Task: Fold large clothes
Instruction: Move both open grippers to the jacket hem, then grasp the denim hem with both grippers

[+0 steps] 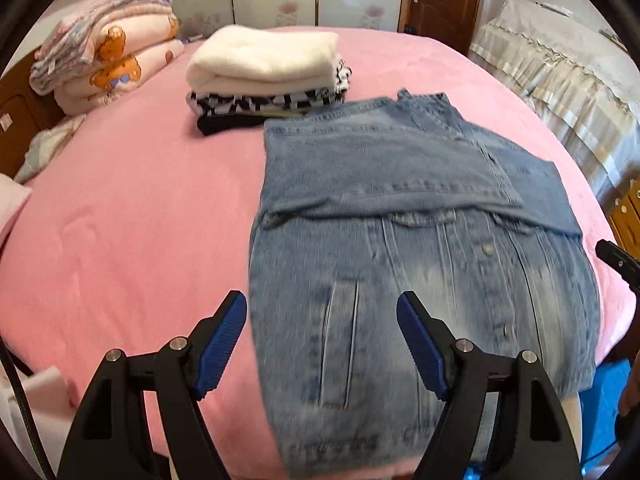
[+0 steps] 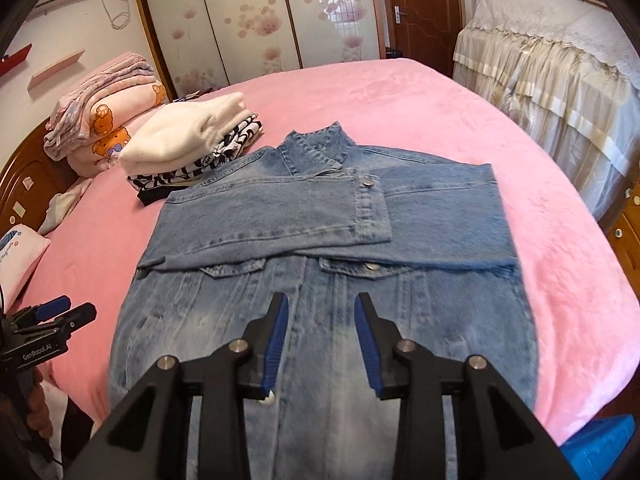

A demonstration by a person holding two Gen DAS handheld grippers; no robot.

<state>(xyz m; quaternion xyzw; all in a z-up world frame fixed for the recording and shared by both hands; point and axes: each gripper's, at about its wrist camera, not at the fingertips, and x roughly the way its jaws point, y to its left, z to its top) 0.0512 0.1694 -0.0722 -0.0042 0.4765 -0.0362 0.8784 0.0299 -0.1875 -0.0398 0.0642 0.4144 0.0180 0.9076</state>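
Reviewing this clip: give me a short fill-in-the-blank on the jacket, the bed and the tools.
1. The denim jacket lies on a ____ bedspread.
2. Both sleeves are folded across the jacket's ____.
3. The left tool and right tool both have their jaws ____.
4. The top item of the folded pile is ____.

Missing words: pink; chest; open; white

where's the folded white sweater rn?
The white sweater tops the folded clothes stack on the pink bed, upper left in both views, just beyond the denim jacket.
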